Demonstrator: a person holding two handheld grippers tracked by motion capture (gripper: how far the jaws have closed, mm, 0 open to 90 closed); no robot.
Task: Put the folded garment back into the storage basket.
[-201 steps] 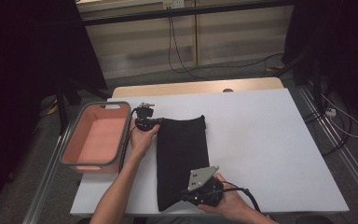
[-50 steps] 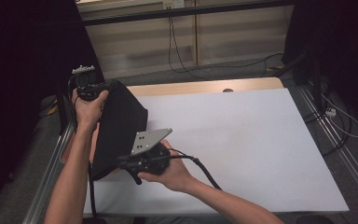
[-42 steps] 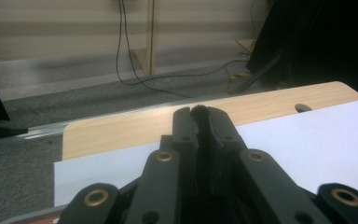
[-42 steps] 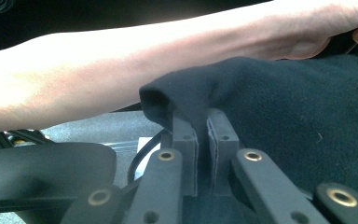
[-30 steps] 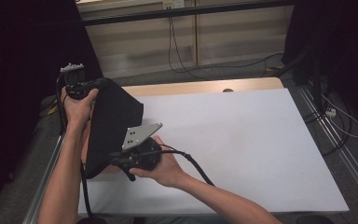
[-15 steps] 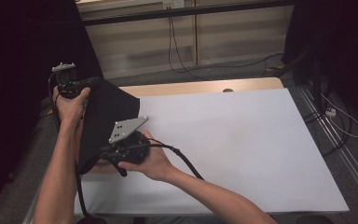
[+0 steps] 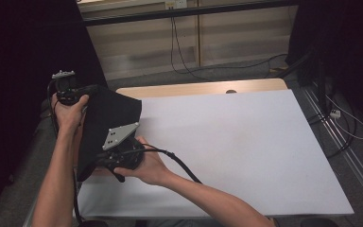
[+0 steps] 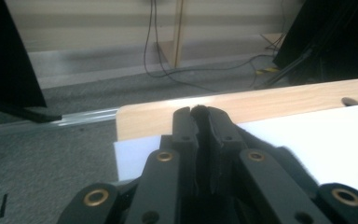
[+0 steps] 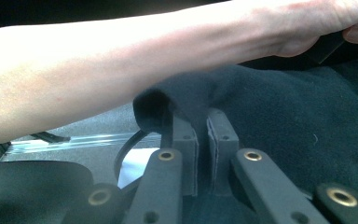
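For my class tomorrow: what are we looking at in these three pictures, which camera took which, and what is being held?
There is no robot arm here. A person holds a hand-held gripper in each hand, a tool with two black jaws.

The high view looks down on a white table. At its left edge, the left hand-held gripper and the right hand-held gripper lift a black cloth between them.

The other two pictures come from cameras riding on the tools. In the left gripper view, the left tool's jaws are shut on a cloth edge, with table and floor beyond. In the right gripper view, the right tool's jaws pinch a fold of cloth, with the person's other forearm above.
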